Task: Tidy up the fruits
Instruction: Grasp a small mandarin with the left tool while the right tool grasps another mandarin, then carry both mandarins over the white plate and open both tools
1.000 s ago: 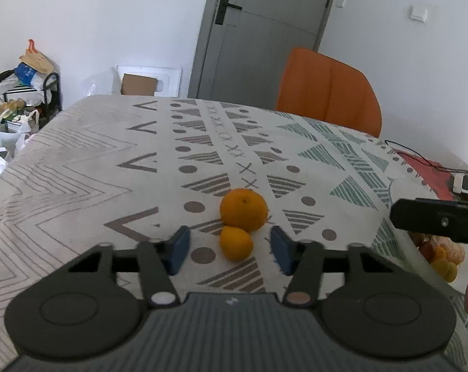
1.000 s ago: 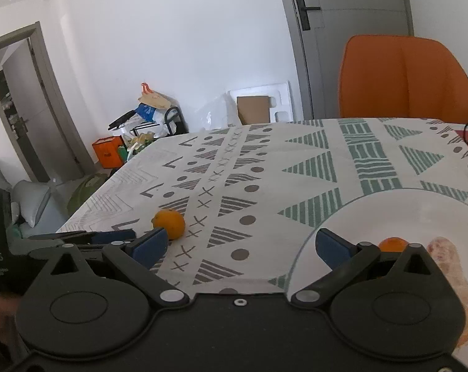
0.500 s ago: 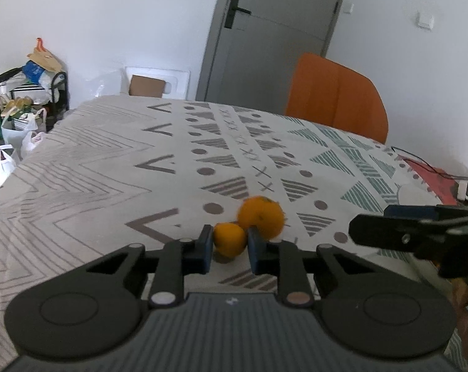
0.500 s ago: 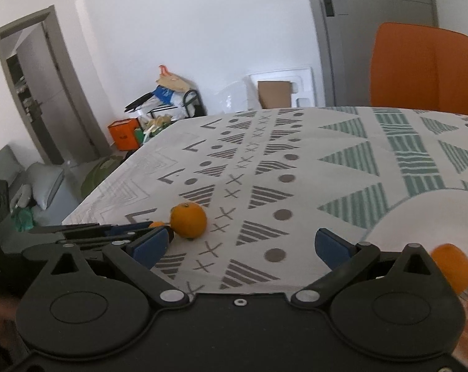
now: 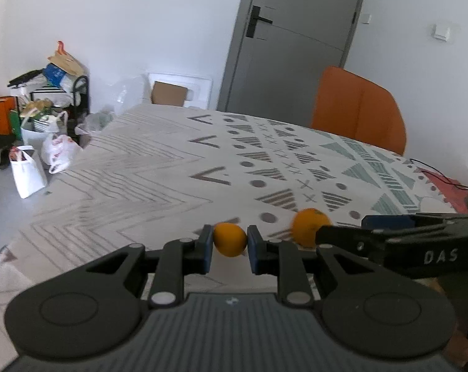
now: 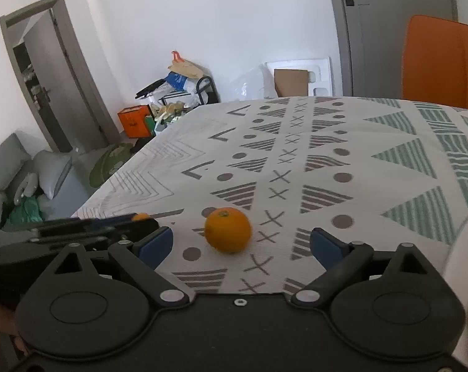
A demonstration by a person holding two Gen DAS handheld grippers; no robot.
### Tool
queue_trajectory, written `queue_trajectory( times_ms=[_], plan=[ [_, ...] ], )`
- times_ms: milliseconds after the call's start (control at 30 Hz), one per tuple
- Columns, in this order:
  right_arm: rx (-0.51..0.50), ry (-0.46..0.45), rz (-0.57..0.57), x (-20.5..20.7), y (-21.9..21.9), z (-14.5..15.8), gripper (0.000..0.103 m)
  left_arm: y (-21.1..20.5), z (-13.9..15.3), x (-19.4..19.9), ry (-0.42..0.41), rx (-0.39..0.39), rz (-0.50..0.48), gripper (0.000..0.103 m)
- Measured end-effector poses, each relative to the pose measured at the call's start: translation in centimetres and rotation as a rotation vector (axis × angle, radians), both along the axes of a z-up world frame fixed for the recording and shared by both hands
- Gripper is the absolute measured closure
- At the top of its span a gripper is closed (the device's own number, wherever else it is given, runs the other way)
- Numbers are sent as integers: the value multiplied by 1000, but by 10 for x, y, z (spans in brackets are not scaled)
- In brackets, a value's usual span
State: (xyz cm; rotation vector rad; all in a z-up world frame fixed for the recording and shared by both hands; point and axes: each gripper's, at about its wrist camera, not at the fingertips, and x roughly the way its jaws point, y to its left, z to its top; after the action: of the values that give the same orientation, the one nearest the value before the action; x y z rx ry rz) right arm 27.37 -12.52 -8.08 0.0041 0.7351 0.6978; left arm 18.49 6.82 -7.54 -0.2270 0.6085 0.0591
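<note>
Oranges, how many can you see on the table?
2. The small orange is pinched in the left hand-held gripper. The bigger orange sits on the tablecloth before the open right hand-held gripper. More fruit may be hidden.

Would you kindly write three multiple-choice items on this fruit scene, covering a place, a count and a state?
1. Where is the larger orange?
A. on the patterned tablecloth
B. on the chair
C. in a bag

2. How many oranges show in the left wrist view?
A. one
B. two
C. four

3. The right hand-held gripper is:
A. shut on fruit
B. open
C. out of view

Answers: 1 A, it rests on the cloth ahead of the right gripper. 2 B, the small orange and the larger one beside it. 3 B, its pads stand wide apart, while the left hand-held gripper clamps the small orange.
</note>
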Motion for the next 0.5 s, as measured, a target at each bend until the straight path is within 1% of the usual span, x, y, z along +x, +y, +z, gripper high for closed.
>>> queue_trajectory(
  times_ms=[133, 167, 200, 233, 267, 300, 333, 400, 500],
  plan=[
    [-18, 19, 18, 2, 14, -7, 16, 9, 3, -3, -3, 10, 27, 81],
    [-20, 24, 26, 2, 16, -8, 22, 11, 3, -4, -2, 10, 33, 81],
    [-27, 24, 27, 2, 18, -9, 26, 12, 3, -5, -2, 8, 36, 81],
    [-39, 7, 24, 0, 20, -9, 33, 13, 3, -5, -2, 7, 39, 81],
    [-49, -1, 22, -2, 20, -9, 46, 13, 4, -6, -3, 7, 39, 81],
    [-51, -2, 22, -2, 19, -8, 56, 13, 4, -7, -4, 7, 39, 81],
    [-49, 4, 19, -1, 17, -8, 68, 12, 5, -7, -6, 7, 36, 81],
    [-11, 26, 25, 0, 10, -8, 69, 10, 6, -8, -9, 8, 29, 81],
    [-8, 20, 16, -4, 2, -7, 69, 5, 8, -9, -17, 6, 17, 81]
  ],
)
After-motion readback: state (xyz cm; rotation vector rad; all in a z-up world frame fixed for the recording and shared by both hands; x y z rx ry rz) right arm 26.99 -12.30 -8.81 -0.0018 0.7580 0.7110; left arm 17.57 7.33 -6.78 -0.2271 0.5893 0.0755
